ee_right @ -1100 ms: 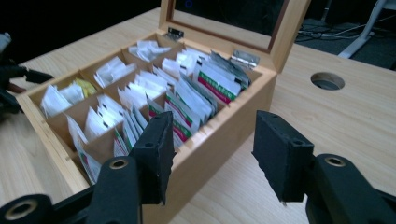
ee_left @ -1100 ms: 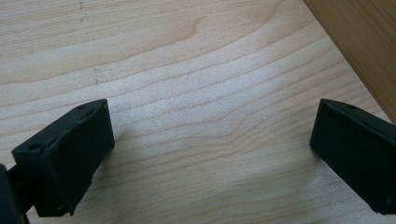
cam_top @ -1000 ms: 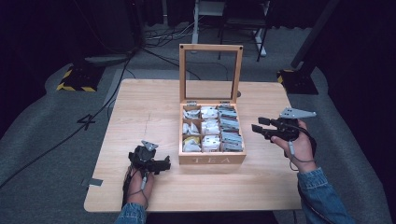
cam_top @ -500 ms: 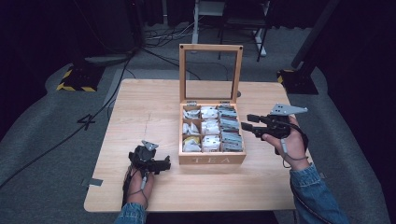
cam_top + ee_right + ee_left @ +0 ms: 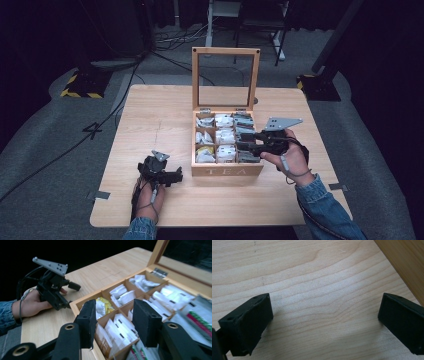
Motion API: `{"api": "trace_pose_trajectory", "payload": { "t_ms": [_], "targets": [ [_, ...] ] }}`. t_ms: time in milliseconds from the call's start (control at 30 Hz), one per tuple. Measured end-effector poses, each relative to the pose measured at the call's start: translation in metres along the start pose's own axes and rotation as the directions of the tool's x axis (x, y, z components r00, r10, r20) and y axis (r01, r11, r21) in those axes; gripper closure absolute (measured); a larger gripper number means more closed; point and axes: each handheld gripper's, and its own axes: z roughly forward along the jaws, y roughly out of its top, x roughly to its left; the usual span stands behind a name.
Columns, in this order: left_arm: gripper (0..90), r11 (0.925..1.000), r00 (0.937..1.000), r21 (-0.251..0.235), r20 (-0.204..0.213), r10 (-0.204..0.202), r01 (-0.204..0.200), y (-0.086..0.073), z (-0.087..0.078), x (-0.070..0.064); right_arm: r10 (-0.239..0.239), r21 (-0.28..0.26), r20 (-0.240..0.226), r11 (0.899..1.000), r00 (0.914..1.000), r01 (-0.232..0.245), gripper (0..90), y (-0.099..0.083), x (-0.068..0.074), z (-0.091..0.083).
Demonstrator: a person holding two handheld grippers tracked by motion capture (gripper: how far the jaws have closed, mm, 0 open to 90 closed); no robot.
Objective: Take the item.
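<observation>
A wooden tea box (image 5: 227, 171) marked "TEA" stands mid-table with its glass lid (image 5: 226, 77) upright. Its compartments hold white tea bags (image 5: 224, 136) and a yellow one (image 5: 205, 150). My right gripper (image 5: 247, 140) hovers open over the box's right-hand compartments; in the right gripper view its jaws (image 5: 113, 322) stand apart above white packets (image 5: 120, 331), holding nothing. My left gripper (image 5: 176, 175) rests open on the table just left of the box's front corner. In the left gripper view its jaws (image 5: 324, 322) are spread wide over bare wood beside the box wall (image 5: 404, 262).
The light wooden table (image 5: 160, 120) has free room left of and behind the box. Dark floor with cables and stands surrounds it. The left hand and its gripper (image 5: 53, 287) show far off in the right gripper view.
My right gripper has moved left, from beside the box's right wall to over its right compartments. The left gripper has stayed put.
</observation>
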Motion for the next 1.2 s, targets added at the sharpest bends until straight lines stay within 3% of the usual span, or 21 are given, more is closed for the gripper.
{"api": "trace_pose_trajectory", "payload": {
  "t_ms": [300, 667, 933, 1100, 1200],
  "targets": [
    [0.0, 1.0, 1.0, 0.0, 0.001, 0.0, 0.0, 0.0, 0.0, 0.0, -0.015, 0.086, -0.046, 0.996, 0.9988, 0.019, 60.4, -0.01, 0.007, 0.028],
    [0.0, 1.0, 1.0, 0.0, 0.0, 0.0, 0.0, 0.0, 0.0, 0.0, 0.015, 0.186, -0.028, 0.982, 0.9995, -0.01, 68.2, -0.026, -0.001, 0.046],
    [0.0, 1.0, 1.0, 0.0, 0.001, 0.0, 0.0, 0.0, 0.0, 0.0, -0.028, 0.238, -0.005, 0.971, 0.9996, 0.028, 72.3, -0.031, 0.006, 0.058],
    [0.0, 1.0, 1.0, 0.0, 0.0, -0.001, 0.001, 0.0, 0.0, 0.0, -0.044, 0.282, 0.002, 0.959, 0.999, 0.042, 74.6, -0.033, 0.004, 0.064],
    [0.0, 1.0, 1.0, 0.0, 0.001, 0.0, 0.0, 0.0, 0.0, 0.0, -0.028, 0.288, -0.008, 0.957, 0.9996, 0.029, 75.2, -0.032, 0.002, 0.065]
  ]
}}
